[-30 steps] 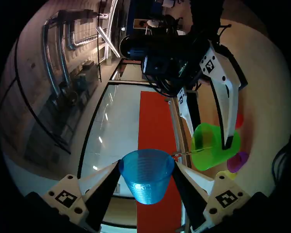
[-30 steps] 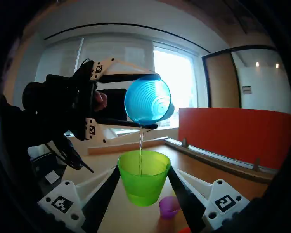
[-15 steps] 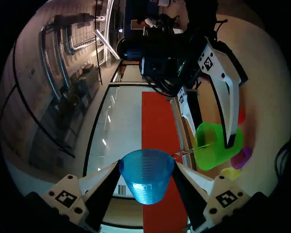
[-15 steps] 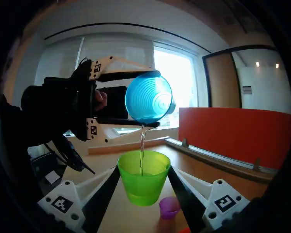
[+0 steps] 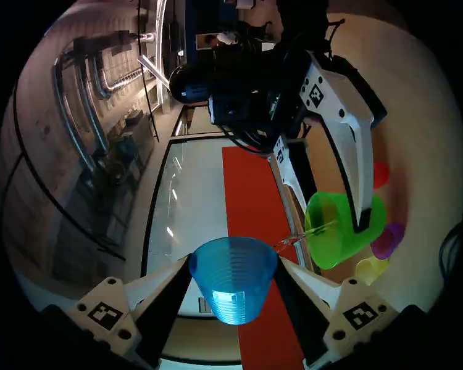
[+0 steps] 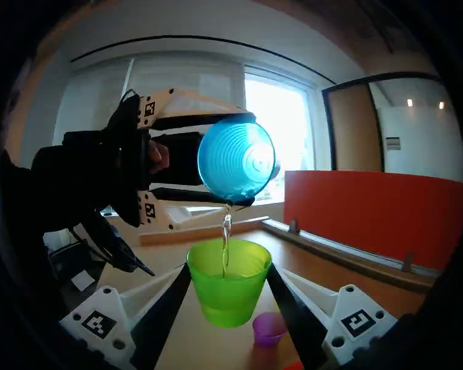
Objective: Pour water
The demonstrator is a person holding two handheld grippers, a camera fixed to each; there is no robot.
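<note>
Left tongs clenched the tipped translucent blue plastic cup, streaming water into the translucent green plastic cup near, gripped by right tongs over the wooden worktop. Mid-pour; next probably needs righting the blue cup.

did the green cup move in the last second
No. In the right gripper view the green cup keeps its place against the purple cup and the red divider.

The blue cup and green cup are translucent, glossy plastic, the blue one ribbed; the bench is smooth pale wood.
</note>
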